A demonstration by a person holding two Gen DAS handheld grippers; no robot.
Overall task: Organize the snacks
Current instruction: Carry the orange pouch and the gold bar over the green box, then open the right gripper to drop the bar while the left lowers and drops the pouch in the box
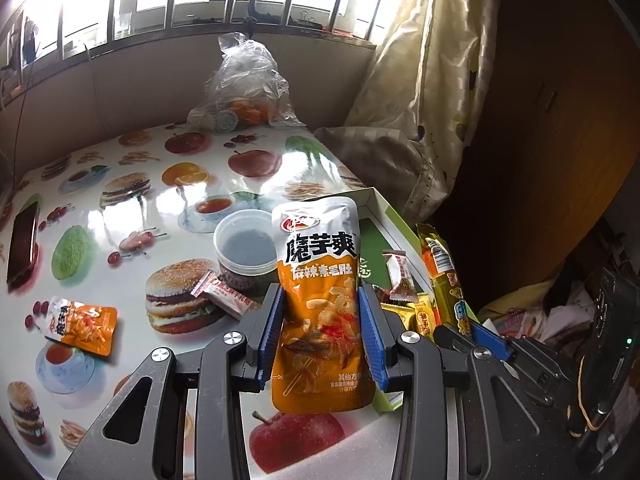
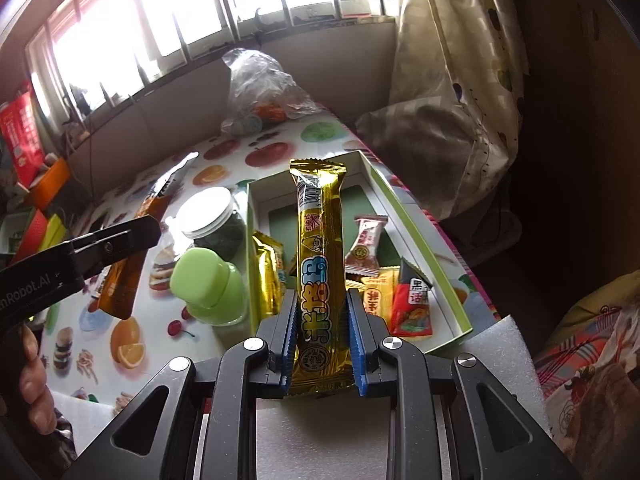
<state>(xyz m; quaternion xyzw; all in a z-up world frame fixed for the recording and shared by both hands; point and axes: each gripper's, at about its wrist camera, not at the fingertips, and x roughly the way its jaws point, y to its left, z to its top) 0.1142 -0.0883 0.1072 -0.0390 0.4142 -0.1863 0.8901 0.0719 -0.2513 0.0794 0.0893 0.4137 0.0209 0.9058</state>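
Note:
My left gripper (image 1: 321, 294) is shut on an orange and white konjac snack pouch (image 1: 318, 300), held upright above the table beside the open white and green box (image 1: 378, 200). My right gripper (image 2: 322, 300) is shut on a long gold stick snack (image 2: 318, 248), held over the box (image 2: 414, 236). Inside lie a gold packet (image 2: 268, 276), a pink candy (image 2: 366, 248), a yellow packet (image 2: 378, 296) and a red packet (image 2: 412, 304). A second orange pouch (image 1: 82, 324) lies flat on the table at the left.
A jar (image 1: 244, 248) and small candy packets (image 1: 224, 296) sit left of the box, with a green-capped bottle (image 2: 208, 284) close by. A phone (image 1: 24, 248) lies at the table's left edge, a plastic bag (image 1: 244, 84) at the back. A curtain (image 1: 432, 100) hangs right.

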